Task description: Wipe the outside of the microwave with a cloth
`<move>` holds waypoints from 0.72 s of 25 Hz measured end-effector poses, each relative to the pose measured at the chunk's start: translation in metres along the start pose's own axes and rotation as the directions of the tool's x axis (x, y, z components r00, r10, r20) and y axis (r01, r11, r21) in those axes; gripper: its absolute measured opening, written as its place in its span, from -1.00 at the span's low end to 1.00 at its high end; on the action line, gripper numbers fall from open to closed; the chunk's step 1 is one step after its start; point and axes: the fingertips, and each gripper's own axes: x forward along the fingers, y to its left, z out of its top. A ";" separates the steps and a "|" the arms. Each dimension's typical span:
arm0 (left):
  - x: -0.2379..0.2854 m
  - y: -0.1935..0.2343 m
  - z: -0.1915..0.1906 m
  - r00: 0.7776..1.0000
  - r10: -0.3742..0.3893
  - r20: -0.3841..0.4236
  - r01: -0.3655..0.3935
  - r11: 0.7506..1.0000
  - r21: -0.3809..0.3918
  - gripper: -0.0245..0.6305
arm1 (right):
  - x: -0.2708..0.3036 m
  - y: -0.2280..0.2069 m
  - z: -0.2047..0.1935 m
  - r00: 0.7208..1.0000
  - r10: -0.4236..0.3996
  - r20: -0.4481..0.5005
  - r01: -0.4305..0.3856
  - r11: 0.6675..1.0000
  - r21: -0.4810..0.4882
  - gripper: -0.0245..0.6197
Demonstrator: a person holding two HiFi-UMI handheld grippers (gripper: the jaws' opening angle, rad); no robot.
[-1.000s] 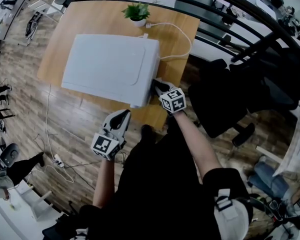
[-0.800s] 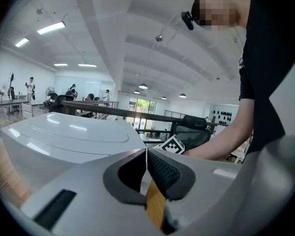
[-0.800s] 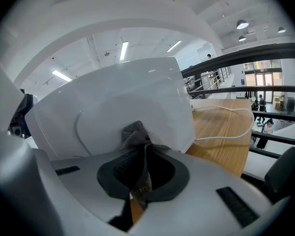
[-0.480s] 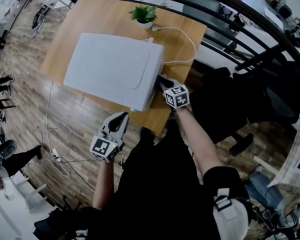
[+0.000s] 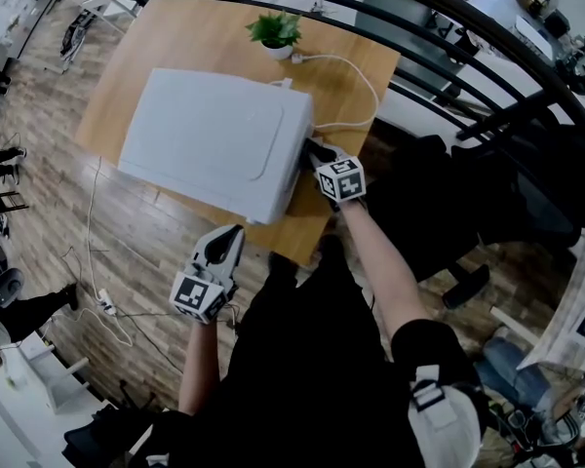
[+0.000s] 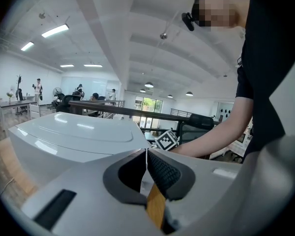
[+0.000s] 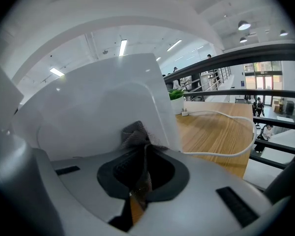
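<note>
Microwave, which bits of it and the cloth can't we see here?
Microwave door and buttons: head view looks down on its top; gripper views show only plain white walls.
Cloth: right gripper view shows one grey tuft; the fingers cover the rest.
Head view: the right gripper hides the cloth.

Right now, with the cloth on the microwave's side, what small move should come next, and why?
Probably slide the right gripper a little forward along the side wall of the microwave. Its shut jaws pinch the cloth against that wall, and a strip lies ahead before the edge, short of the cable.
</note>
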 end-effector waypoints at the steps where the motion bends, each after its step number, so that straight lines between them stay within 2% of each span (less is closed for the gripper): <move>1: 0.000 0.000 0.000 1.000 0.004 0.002 -0.004 1.000 0.001 -0.90 | 0.000 -0.003 0.003 1.000 -0.006 0.000 0.006 1.000 -0.004 -0.89; 18: -0.008 0.002 -0.008 0.998 0.058 -0.001 -0.058 0.998 -0.020 -0.90 | 0.024 -0.055 0.034 0.997 -0.080 -0.006 0.079 0.995 -0.059 -0.89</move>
